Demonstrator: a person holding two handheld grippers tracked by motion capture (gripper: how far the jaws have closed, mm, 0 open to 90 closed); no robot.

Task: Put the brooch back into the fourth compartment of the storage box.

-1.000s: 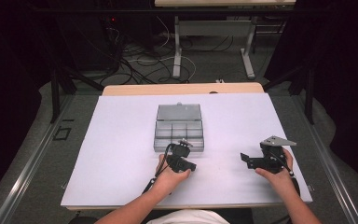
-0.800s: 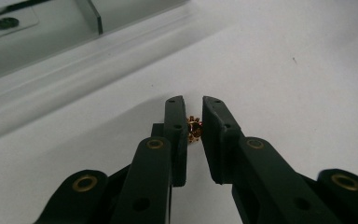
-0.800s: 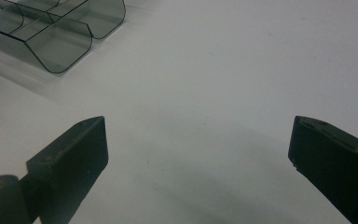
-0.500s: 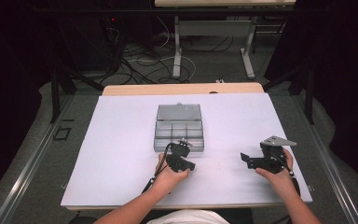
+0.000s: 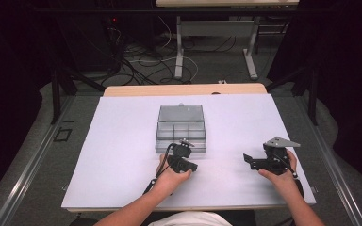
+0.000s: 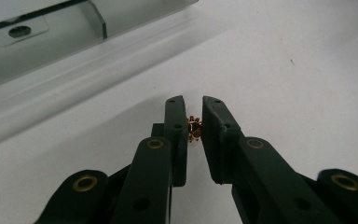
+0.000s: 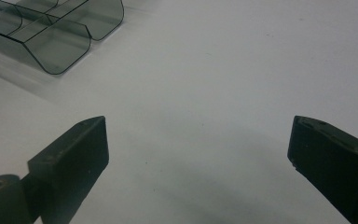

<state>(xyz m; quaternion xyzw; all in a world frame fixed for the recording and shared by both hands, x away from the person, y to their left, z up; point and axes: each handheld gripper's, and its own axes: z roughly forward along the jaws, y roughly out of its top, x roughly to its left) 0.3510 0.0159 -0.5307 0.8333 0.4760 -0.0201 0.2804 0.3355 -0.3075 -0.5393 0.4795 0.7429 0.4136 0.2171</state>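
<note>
while the compartment box (image 5: 180,134) serves as the landmark, items are listed by their place relative to it.

item one: left gripper (image 6: 193,114), just in front of the box's near wall, jaws drawn close and pinching a small brass gear (image 6: 194,129) between the pads. the gear sits near the jaw tips, held by its toothed edge, low over the white table cover (image 5: 122,155).

item two: right gripper (image 7: 196,140), well to the right of the box and nearer the person, jaws spread wide with nothing between them, resting idle above the cover.

item three: the box itself, clear grey plastic, lid tipped open toward the far side, dividers visible inside; contents too small to tell from the high view.

risk, as a judgement: the hold on the gear is narrow and on rounded teeth, so a tilt or a quick lift over the near wall could let it twist free and roll off across the cover. clipping that wall might also shove the light box.
</note>
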